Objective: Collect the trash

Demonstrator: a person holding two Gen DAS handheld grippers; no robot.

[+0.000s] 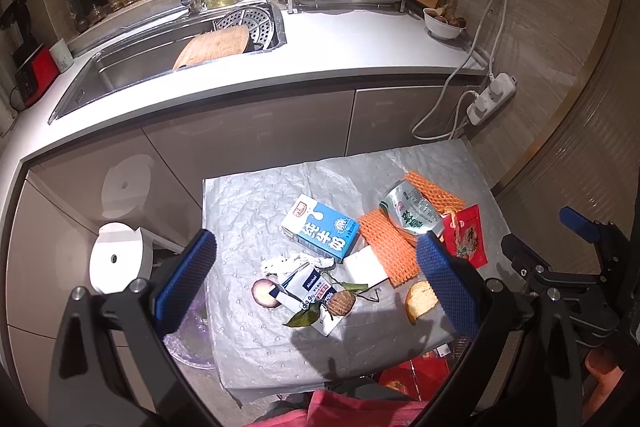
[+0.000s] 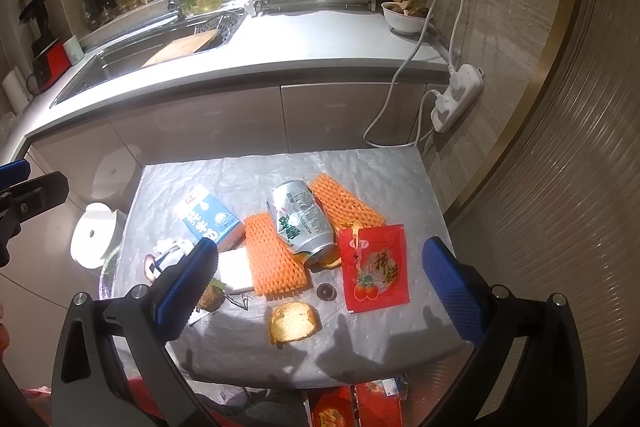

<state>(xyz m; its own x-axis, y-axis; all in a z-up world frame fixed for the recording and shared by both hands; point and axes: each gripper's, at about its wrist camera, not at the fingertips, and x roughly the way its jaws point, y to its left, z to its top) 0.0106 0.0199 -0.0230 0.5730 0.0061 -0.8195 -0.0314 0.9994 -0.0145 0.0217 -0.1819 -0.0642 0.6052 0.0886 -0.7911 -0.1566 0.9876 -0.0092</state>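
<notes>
Right wrist view: trash lies scattered on a small table covered with crinkled silver sheet. At centre, a dented silver drink can with green lettering lies on its side, resting across two pieces of orange foam fruit netting. At 3 o'clock from the can, touching its lower end, lies a flat red snack packet. At 9 o'clock from the can sits a blue-and-white milk carton, lying flat. A white rectangular block lies just below the carton, against the netting. At 6 o'clock from the can, apart from it, is a torn piece of bread; a small dark round cap sits between bread and netting.

Left wrist view adds items at the table's left: a white alcohol-wipe sachet, a purple-rimmed round slice, a brown ridged nut-like husk and green leaves, all close together.

Right gripper: jaws wide open, empty, hovering above the table's near edge. Left gripper: jaws wide open, empty, above the left cluster.

Beyond the table at 12 o'clock: grey cabinets, white countertop, steel sink. A white round lidded bin stands on the floor at 9 o'clock of the table.
</notes>
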